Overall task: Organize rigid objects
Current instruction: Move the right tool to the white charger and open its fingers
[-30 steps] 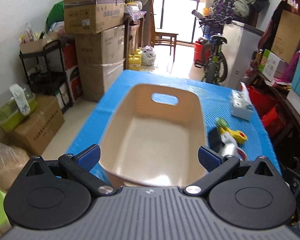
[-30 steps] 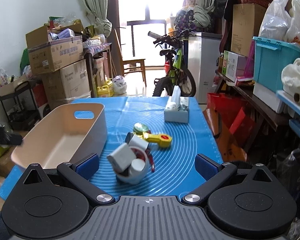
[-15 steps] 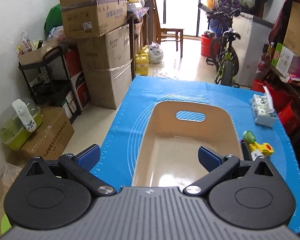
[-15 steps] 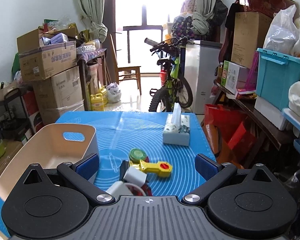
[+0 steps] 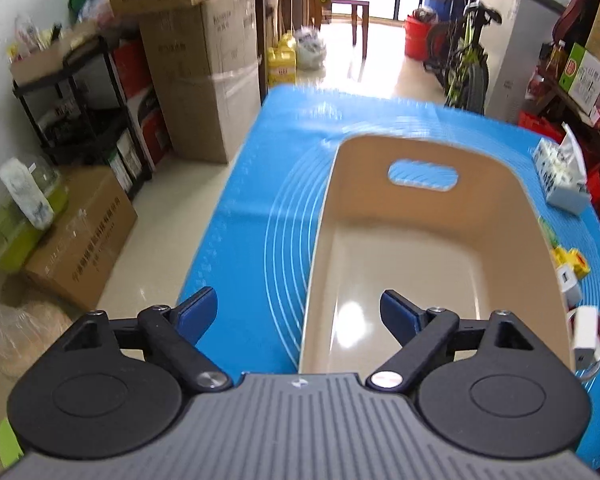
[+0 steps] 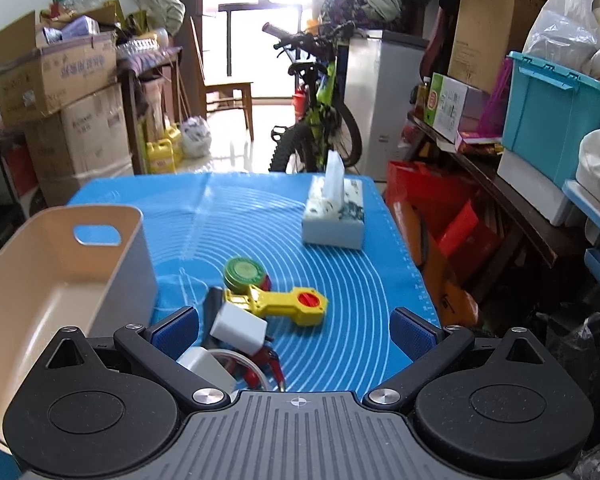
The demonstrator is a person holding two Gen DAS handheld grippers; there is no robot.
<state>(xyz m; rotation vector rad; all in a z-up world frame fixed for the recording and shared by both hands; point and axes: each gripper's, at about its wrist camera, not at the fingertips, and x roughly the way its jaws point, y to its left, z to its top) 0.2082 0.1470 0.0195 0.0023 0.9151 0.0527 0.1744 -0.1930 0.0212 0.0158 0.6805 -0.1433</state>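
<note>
A beige bin point(image 5: 428, 248) with a handle cut-out stands empty on the blue mat point(image 5: 260, 184); it also shows in the right wrist view point(image 6: 64, 276). My left gripper point(image 5: 300, 314) is open over the bin's near left wall. My right gripper point(image 6: 294, 326) is open and empty above a cluster of small objects: a white charger block point(image 6: 238, 326), a second white block point(image 6: 204, 364), a yellow tool with a red knob point(image 6: 288, 302), a green round lid point(image 6: 244, 272).
A tissue box point(image 6: 334, 216) stands at the mat's far right. Stacked cardboard boxes point(image 5: 204, 80) and a black shelf point(image 5: 80, 112) line the left wall. A bicycle point(image 6: 320, 120) and cluttered shelves with a teal crate point(image 6: 556, 120) stand behind and right.
My left gripper has shifted left, so the bin now lies to its right. My right gripper has moved forward and down over the small objects.
</note>
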